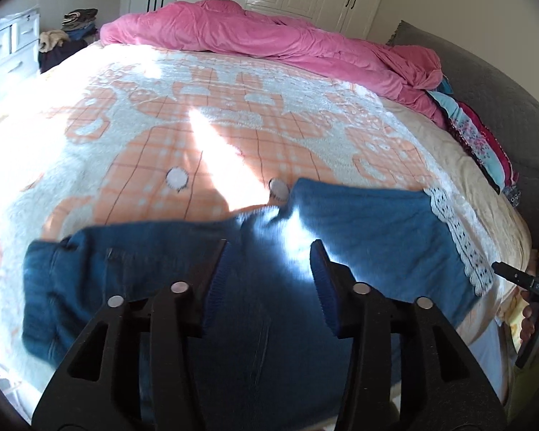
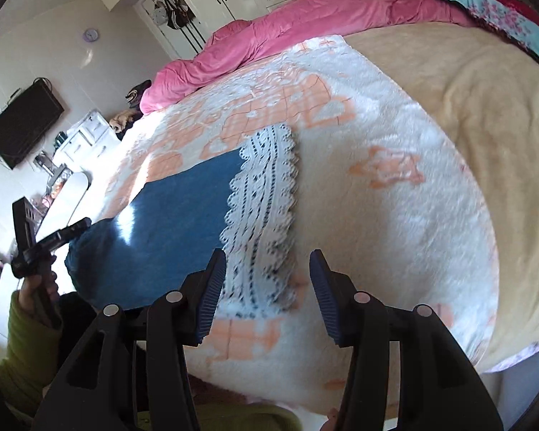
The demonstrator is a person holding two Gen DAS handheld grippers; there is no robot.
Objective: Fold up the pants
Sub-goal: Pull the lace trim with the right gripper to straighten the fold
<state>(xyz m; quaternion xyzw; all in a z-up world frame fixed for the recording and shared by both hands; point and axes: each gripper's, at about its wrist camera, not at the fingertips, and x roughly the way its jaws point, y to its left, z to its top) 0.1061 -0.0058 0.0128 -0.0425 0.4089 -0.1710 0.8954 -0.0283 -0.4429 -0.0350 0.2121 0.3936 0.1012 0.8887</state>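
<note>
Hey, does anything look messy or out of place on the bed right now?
The blue pants lie unevenly across the blanket, bunched at the middle and rumpled at the left end, not yet folded. The pink duvet is heaped along the far edge. Both grippers, left and right, are open and hold nothing.

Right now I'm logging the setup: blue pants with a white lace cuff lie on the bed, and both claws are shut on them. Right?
Not quite: both claws are open. The left claw hovers over the blue pants in the left wrist view, and the right claw stands open near the white lace cuff; neither grips fabric.
</note>
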